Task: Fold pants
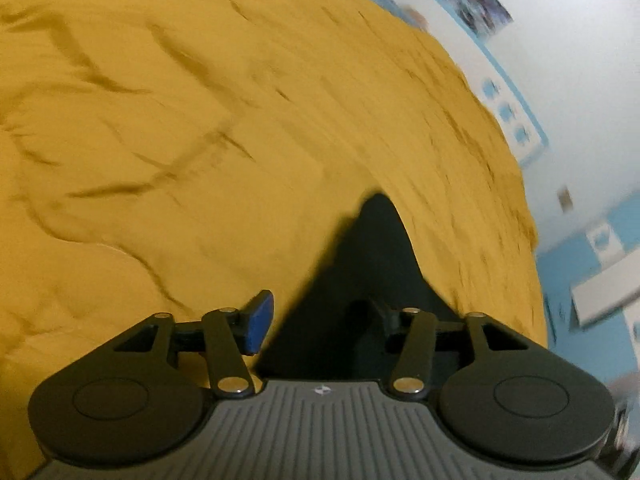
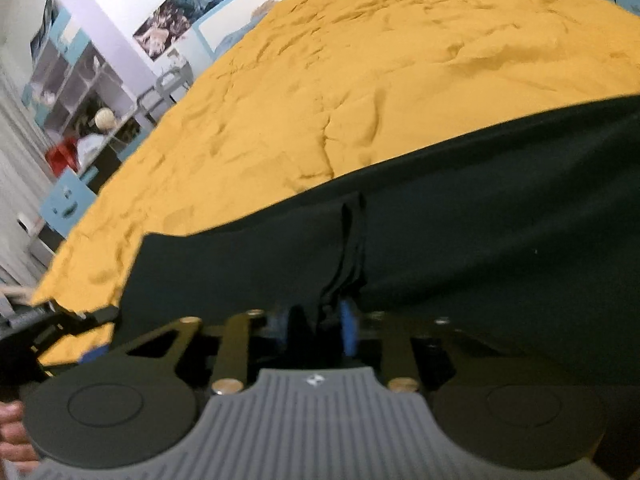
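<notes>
Dark pants lie spread across a mustard-yellow bed cover. In the right wrist view my right gripper is shut on a pinched fold of the pants, which bunches up between the blue pads. In the left wrist view a pointed corner of the dark pants lies over my left gripper. Its left blue pad shows clear of the cloth, and the right finger is hidden under the pants. The jaws stand wide apart. The left gripper's tip also shows at the lower left of the right wrist view.
The yellow cover fills most of both views. Beside the bed stand a white shelf unit with a red object, a blue drawer and wall posters. A white and blue wall is to the right.
</notes>
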